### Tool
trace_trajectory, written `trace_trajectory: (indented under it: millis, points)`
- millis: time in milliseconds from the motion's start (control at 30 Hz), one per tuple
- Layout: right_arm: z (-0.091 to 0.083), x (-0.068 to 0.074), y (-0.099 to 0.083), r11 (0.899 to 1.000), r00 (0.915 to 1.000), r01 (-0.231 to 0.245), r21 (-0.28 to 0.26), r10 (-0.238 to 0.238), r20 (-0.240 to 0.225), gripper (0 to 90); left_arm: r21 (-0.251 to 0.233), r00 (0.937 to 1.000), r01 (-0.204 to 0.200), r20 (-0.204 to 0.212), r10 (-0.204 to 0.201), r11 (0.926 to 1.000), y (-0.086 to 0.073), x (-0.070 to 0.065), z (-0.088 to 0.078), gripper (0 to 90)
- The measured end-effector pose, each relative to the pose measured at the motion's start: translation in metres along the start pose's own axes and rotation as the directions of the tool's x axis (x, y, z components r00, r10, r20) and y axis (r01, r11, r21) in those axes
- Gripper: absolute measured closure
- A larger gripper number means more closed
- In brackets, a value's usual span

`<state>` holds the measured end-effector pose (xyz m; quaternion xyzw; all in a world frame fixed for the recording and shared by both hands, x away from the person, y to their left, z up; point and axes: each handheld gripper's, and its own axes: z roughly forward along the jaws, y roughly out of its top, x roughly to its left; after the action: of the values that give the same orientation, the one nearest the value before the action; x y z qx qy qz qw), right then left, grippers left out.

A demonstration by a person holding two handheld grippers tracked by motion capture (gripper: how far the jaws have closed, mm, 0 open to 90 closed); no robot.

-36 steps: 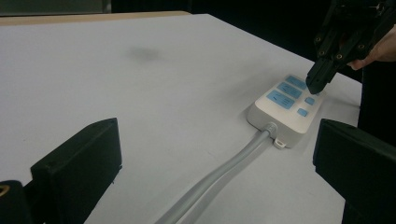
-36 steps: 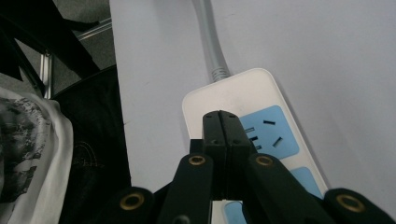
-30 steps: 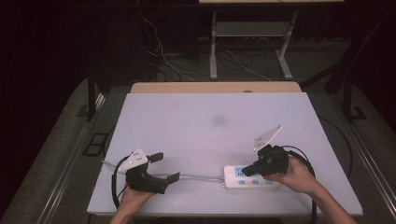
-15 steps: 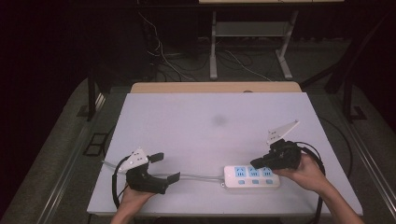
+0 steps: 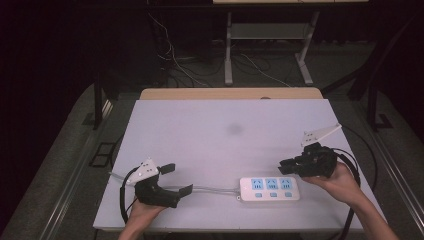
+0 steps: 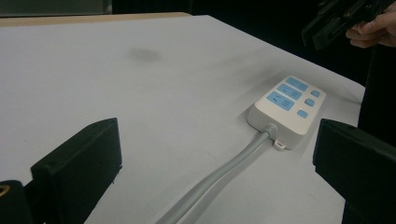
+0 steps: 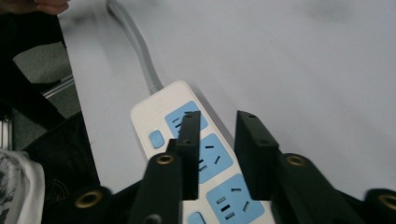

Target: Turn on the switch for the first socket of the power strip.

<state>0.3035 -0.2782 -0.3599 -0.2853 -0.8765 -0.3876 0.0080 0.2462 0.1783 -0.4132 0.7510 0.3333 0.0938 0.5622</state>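
A white power strip point(image 5: 270, 188) with three blue sockets and three blue switches lies flat near the table's front edge. Its grey cable point(image 5: 210, 189) runs left, passing between the wide-open jaws of my left gripper point(image 5: 177, 179). In the left gripper view, the power strip point(image 6: 287, 109) lies ahead of that gripper point(image 6: 215, 154), with the cable point(image 6: 224, 172) between its jaws. My right gripper point(image 5: 286, 164) hovers just right of and above the strip. In the right gripper view, that gripper point(image 7: 218, 119) looks down on the strip point(image 7: 205, 158). Its jaws have just been opening and stand slightly apart with nothing between them.
The pale table top point(image 5: 225, 120) has a faint dark smudge point(image 5: 235, 130) at its middle. A wooden edge point(image 5: 230, 93) lies along the far side. Behind it are metal legs point(image 5: 228, 50) and loose cables point(image 5: 175, 65) on the dark floor.
My right gripper has lifted off the power strip and moved right and back. Its jaws have parted. The left gripper and the strip have stayed in place.
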Motion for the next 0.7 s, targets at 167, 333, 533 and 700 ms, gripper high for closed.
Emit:
trace_trajectory:
  millis: [167, 333, 533, 700]
  points:
    - [-0.008, -0.003, -0.004, 0.998, 0.9977, -0.046, -0.044, 0.048, 0.048, 48.4, -0.001, 1.0, 0.001, 0.0, -0.001, 1.0, 0.0, 0.0, 0.0, 0.0]
    - [-0.013, -0.005, -0.008, 0.993, 0.9906, -0.086, -0.08, 0.094, 0.1, 21.2, -0.003, 1.0, 0.002, -0.001, -0.002, 1.0, 0.0, 0.0, 0.0, 0.0]
    - [-0.018, -0.006, -0.016, 0.982, 0.9776, -0.138, -0.132, 0.157, 0.14, 0.2, -0.004, 1.0, 0.004, 0.0, -0.004, 1.0, 0.0, 0.0, 0.0, 0.0]
    - [-0.024, -0.006, -0.027, 0.966, 0.9727, -0.175, -0.189, 0.199, 0.119, 0.2, -0.004, 1.0, 0.002, 0.001, -0.002, 1.0, 0.0, 0.0, 0.0, 0.0]
